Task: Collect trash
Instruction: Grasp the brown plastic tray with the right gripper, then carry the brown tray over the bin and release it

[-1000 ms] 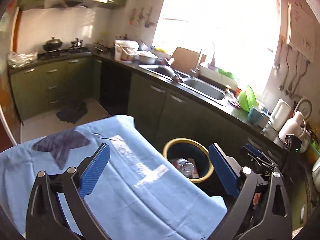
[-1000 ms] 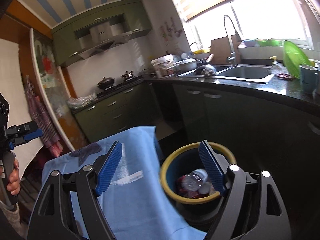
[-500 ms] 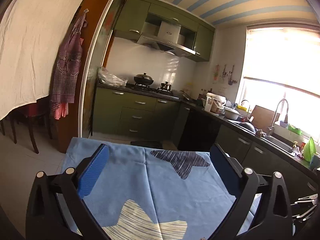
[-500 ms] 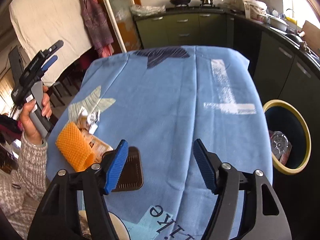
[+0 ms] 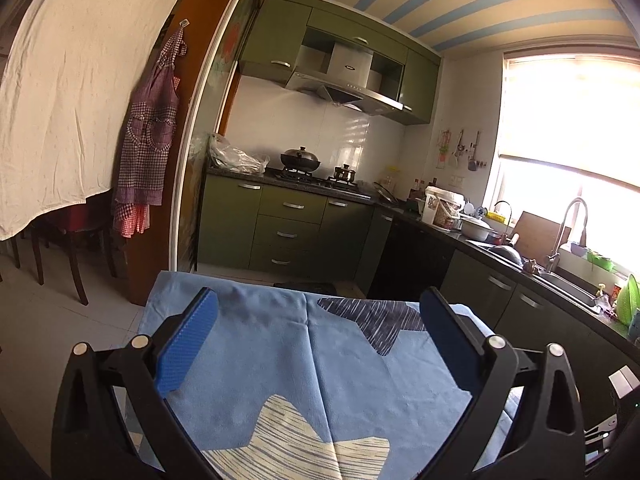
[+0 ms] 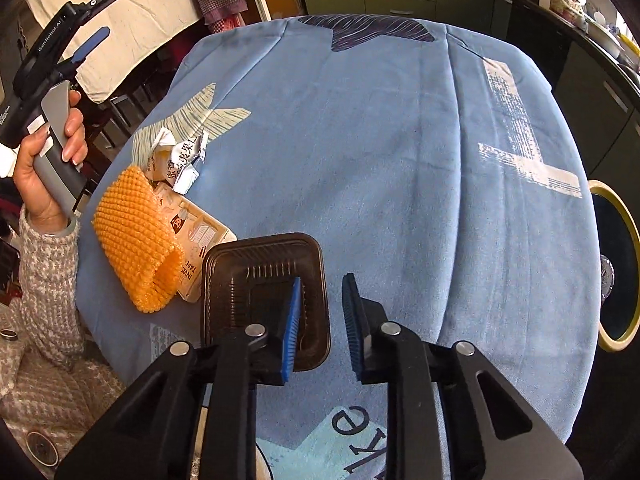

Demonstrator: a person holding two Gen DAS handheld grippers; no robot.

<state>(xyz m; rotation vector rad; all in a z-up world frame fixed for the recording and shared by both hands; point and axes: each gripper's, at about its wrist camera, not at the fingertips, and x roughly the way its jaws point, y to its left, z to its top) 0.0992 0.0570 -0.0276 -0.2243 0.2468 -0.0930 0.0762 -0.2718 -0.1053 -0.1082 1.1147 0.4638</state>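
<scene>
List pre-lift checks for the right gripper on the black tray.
1. Right gripper straddles the black tray wall, one finger inside, one outside: ok.
2. Pads pressing the wall: not ok. The jaws have just been closing, but cloth shows between the rim and the outer finger.
3. Left gripper open, empty, away from the tray: ok.
4. Bin at the table's right edge, bare cloth between: ok.
5. Carton clear of the tray's left corner: cannot tell.
</scene>
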